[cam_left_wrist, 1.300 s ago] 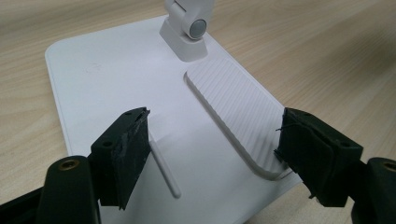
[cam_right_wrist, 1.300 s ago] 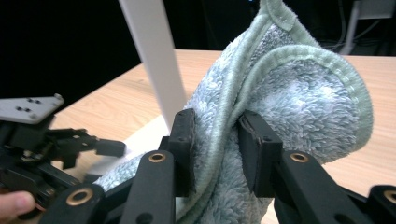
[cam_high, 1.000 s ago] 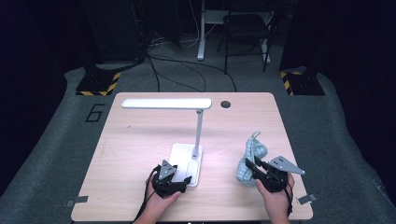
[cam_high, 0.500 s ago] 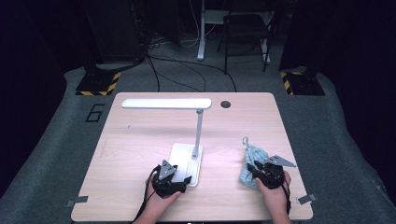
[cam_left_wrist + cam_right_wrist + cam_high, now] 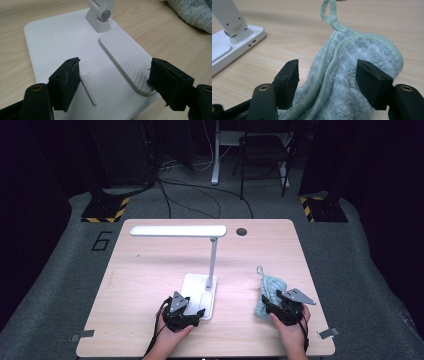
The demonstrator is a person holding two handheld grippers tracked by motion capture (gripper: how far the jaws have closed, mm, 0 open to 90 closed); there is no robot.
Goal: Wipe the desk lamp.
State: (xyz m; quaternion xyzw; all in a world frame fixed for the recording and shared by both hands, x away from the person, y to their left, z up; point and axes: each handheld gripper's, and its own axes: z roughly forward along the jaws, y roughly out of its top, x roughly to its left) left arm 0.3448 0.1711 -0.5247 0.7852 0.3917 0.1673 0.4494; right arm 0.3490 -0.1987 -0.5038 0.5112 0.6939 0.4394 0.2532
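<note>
A white desk lamp stands mid-table, its flat base [image 5: 199, 290] under a long head [image 5: 177, 231]. My left gripper [image 5: 196, 312] rests at the base's near edge. It is open, its jaws either side of the ribbed pad [image 5: 125, 57] on the lamp base [image 5: 57, 42], with nothing between them [image 5: 113, 72]. A pale green fluffy cloth [image 5: 270, 289] lies on the table to the right. My right gripper [image 5: 270, 308] has just been opening its jaws. They stand apart [image 5: 327, 72] over the cloth [image 5: 367, 50], pads clear of it. The cloth's hanging loop [image 5: 329, 15] points away.
A round cable hole [image 5: 242, 231] sits near the wooden table's [image 5: 150, 270] far edge. The left half of the table is bare wood. Beyond the table are floor cables, a chair [image 5: 262, 150] and two yellow-black striped blocks [image 5: 106, 210].
The right gripper came down with the cloth, which hung bunched above the table before. Its jaws have spread and the cloth now lies flat. The left gripper has not moved.
</note>
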